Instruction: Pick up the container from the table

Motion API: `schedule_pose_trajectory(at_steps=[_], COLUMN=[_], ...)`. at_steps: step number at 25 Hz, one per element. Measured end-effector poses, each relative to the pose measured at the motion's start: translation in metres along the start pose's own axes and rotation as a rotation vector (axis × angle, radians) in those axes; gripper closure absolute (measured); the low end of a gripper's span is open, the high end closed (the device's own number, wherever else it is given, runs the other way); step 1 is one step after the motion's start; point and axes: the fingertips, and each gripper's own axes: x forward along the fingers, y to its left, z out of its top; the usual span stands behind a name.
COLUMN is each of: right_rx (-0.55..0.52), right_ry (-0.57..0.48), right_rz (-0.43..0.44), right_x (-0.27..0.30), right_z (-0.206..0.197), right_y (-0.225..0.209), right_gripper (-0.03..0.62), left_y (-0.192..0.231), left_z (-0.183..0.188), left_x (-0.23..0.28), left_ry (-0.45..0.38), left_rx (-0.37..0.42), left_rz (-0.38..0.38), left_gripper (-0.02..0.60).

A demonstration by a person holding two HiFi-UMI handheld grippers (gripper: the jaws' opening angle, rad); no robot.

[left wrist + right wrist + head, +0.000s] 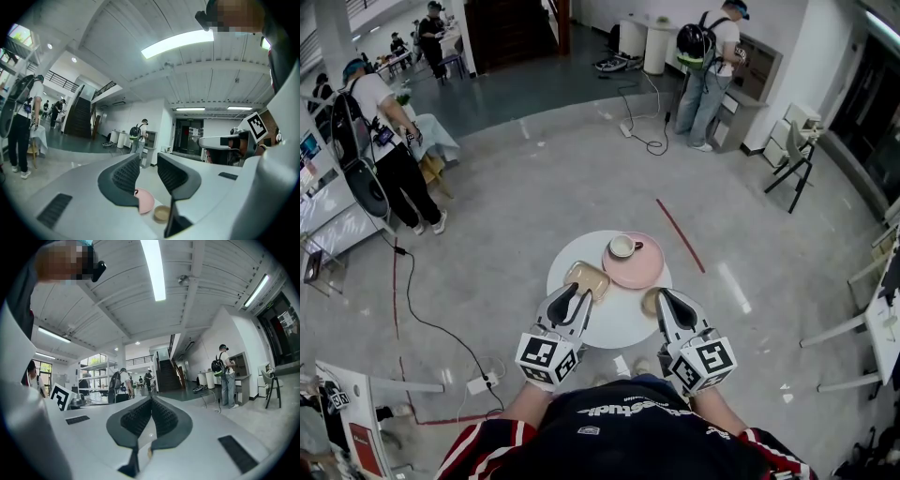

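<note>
On the white table (614,328), found the tan container (588,279) beside the pink plate (639,272), hovered near it with left hand-held gripper (572,292) parted, right hand-held gripper (668,300) clenched, both empty; judged as approach step, needing next a descent around its rim.

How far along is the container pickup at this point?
Nothing looks done: the beige container lies on the white table, not lifted. In hand: the left gripper has open, empty jaws near it; the right gripper is shut, empty. Left: close on the container and lift.
</note>
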Motion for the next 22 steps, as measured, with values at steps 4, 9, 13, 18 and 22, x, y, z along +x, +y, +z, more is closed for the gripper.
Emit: schedule_pose_trajectory(at_steps=[4, 9, 13, 18, 22], right_rx=[0.004, -0.008, -0.008, -0.003, 0.001], right_ry=[0.002, 0.001, -0.003, 0.002, 0.002], right_rz=[-0.005, -0.009, -0.006, -0.014, -0.017], right_x=[-0.002, -0.006, -0.005, -0.001, 0.001], right_z=[0.0, -0.002, -0.001, -0.002, -0.004], right_y=[0.001, -0.005, -0.005, -0.008, -0.009], right_gripper=[0.58, 0.58, 0.58, 0.58, 0.58], left_y=[-0.001, -0.003, -0.001, 0.007, 0.011], left_z=[0.0, -0.003, -0.003, -0.008, -0.016], left_x=[0.0, 0.004, 0.006, 0.011, 0.013], left_ry=[-0.001, 0.001, 0.0, 0.005, 0.013], left_rx=[-0.006, -0.015, -0.021, -0.042, -0.061], left_rz=[-0.005, 0.001, 0.006, 0.02, 0.026], left_gripper=[0.405, 0.391, 0.391, 0.391, 0.391])
